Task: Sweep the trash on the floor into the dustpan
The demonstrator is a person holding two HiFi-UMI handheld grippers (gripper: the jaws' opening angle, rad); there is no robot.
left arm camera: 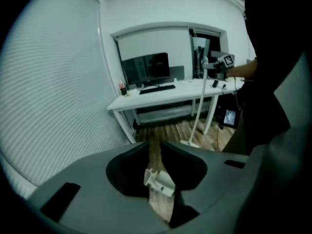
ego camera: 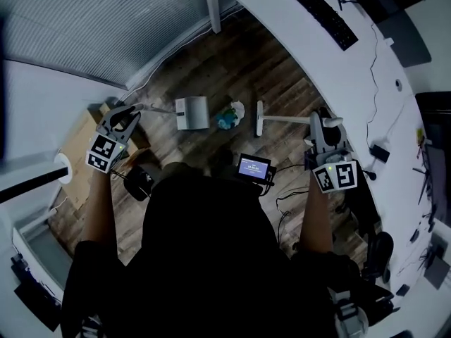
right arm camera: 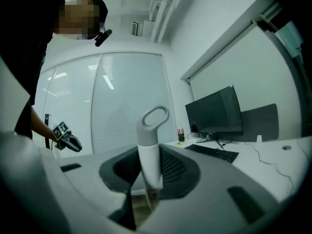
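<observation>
In the head view a white dustpan (ego camera: 192,113) lies on the wooden floor, its thin handle running left toward my left gripper (ego camera: 127,115). That gripper is open, and through its gap the dustpan (left arm camera: 160,183) shows on the floor below, with no pad pressing on it. A crumpled blue and white piece of trash (ego camera: 229,116) lies between the dustpan and the white broom head (ego camera: 259,118). My right gripper (ego camera: 320,127) is shut on the broom handle (right arm camera: 148,155), whose loop end (right arm camera: 155,116) sticks up past the jaws.
A long white desk (ego camera: 331,62) with a keyboard and monitor curves round the right and far side. Cardboard (ego camera: 77,146) lies at the left by the window blinds. A small lit screen (ego camera: 254,167) and cables sit on the floor near my feet.
</observation>
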